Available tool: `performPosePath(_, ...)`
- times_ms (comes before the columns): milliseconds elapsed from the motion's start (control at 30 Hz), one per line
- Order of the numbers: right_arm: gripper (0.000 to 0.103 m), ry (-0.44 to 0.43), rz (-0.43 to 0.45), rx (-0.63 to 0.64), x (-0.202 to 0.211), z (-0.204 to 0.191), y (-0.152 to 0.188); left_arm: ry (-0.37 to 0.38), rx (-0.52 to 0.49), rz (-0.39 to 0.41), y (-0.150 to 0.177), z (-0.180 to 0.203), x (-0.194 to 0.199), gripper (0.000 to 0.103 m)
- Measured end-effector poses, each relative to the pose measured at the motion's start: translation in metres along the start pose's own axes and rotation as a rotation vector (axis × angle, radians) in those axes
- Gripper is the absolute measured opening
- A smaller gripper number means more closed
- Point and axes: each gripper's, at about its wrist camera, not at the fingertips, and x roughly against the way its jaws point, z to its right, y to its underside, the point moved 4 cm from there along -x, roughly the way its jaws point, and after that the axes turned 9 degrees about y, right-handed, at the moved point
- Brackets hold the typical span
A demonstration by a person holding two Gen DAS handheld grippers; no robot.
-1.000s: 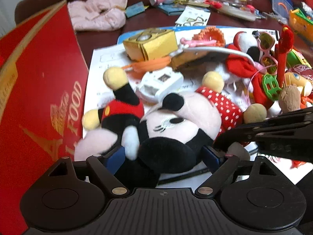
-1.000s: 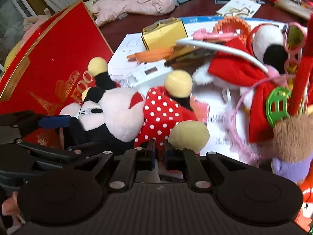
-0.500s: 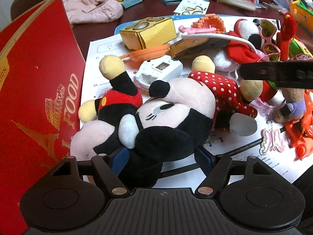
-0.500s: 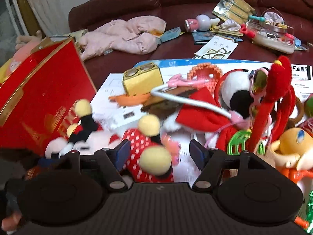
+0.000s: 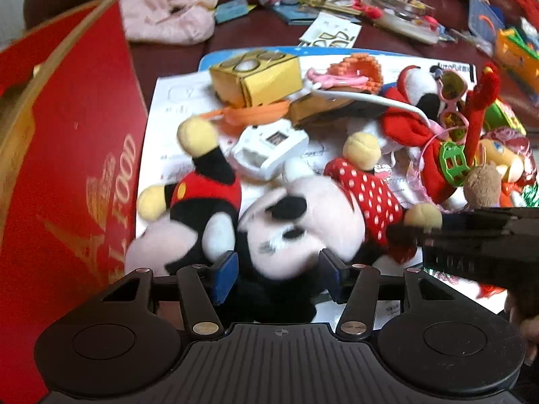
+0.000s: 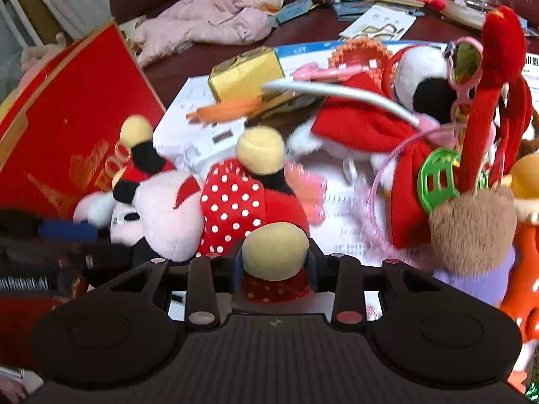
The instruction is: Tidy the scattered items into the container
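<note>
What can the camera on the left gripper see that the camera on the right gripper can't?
Only the left view shows the doll's pale face between the left gripper's closing jaws, and the white gadget's front. Only the right view shows the doll's yellow foot between the right gripper's closing jaws, and the purple base under the brown plush. Both show the red box, the yellow carton and the polka-dot dress.
</note>
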Motion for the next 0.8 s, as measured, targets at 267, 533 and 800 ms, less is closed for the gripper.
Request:
performPosePath(267,0.040,-0.031,-0.040,0.025,0.002,-0.004,0.011,-0.034,-0.012,-0.017,-0.003,-0.005,-0.018,0.070)
performPosePath(533,0.041,-0.040,-0.052,0.043,0.001,-0.007,0.012,-0.027,-0.016,-0.051,0.028,-0.008,-0.011,0.074)
performPosePath(800,0.041,-0.042,-0.062,0.046,0.001,-0.006,0.015,-0.070,-0.111,-0.075,0.034,0.006,-0.025,0.075)
